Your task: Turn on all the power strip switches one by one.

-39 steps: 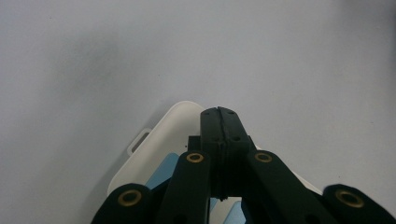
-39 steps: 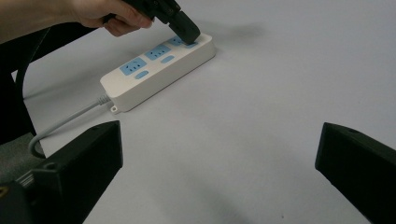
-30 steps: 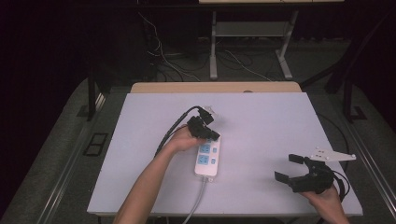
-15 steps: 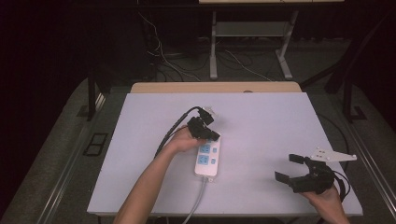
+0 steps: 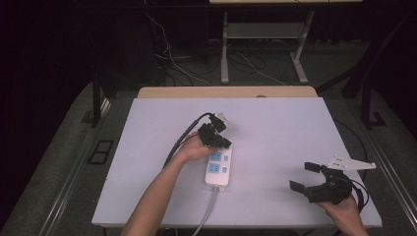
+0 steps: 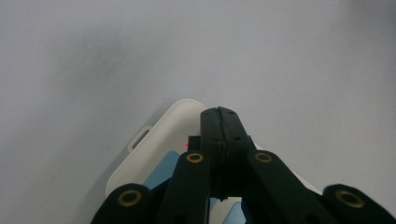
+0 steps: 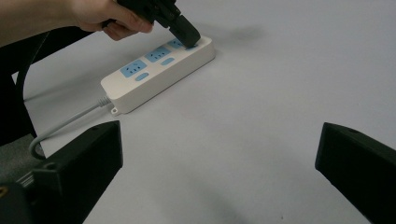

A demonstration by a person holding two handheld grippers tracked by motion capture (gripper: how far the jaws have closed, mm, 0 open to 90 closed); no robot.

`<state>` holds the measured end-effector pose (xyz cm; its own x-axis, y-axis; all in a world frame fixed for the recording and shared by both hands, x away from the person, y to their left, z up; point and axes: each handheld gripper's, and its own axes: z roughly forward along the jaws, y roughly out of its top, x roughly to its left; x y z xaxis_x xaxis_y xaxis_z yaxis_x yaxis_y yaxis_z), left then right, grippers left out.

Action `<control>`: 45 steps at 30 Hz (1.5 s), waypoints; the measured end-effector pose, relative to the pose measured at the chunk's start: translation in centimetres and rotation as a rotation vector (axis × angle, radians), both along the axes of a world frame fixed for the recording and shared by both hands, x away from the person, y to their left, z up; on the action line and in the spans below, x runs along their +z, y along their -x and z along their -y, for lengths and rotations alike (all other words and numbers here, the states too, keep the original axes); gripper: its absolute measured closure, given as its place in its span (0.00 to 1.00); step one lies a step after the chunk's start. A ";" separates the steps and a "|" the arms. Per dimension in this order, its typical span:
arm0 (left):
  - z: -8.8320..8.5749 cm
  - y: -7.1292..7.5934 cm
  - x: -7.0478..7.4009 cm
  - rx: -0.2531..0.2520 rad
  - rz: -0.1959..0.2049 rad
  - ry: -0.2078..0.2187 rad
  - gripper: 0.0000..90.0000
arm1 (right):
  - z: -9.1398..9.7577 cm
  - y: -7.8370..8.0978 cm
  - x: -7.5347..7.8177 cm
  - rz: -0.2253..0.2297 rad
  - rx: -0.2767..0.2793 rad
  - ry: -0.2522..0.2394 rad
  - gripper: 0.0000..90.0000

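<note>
Essentially nothing has shifted: left gripper (image 5: pixel 222 141), jaws together, still presses the white plastic power strip (image 5: pixel 218 167) far-end switch (small red light visible); right gripper (image 5: pixel 310 177) idles, jaws apart.

I see a white table (image 5: pixel 295 128), dark grey floor (image 5: pixel 64 162), cables (image 5: pixel 172 59) beneath a metal-legged desk (image 5: pixel 260 29).

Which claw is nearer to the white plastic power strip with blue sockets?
Left. The left claw, shut, sits at the white plastic power strip's far end; the right claw, open, rests apart near the table's right edge.
</note>
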<state>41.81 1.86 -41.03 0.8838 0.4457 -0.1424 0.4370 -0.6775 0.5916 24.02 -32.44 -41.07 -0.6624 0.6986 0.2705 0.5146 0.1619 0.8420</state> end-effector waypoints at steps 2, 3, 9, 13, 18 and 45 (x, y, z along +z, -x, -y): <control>0.2 0.2 0.3 -0.004 0.010 -0.015 0.99 | 0.0 0.0 0.0 0.001 0.000 -0.001 0.01; 0.3 0.3 0.3 -0.009 0.018 -0.020 0.99 | 0.0 0.0 0.0 -0.002 -0.001 -0.002 0.01; 0.2 1.0 1.2 -0.028 0.043 -0.007 0.94 | 0.1 0.0 0.0 0.000 -0.003 -0.003 0.01; -0.4 1.4 1.8 -0.024 0.060 0.004 0.95 | 0.1 0.0 0.0 -0.001 -0.003 -0.004 0.01; -1.7 2.1 2.6 -0.001 0.075 0.030 0.95 | 0.0 0.0 0.0 0.001 -0.001 -0.002 0.01; -10.7 8.2 5.3 0.146 0.099 0.170 0.03 | -0.3 0.0 0.0 -0.006 0.002 -0.007 0.01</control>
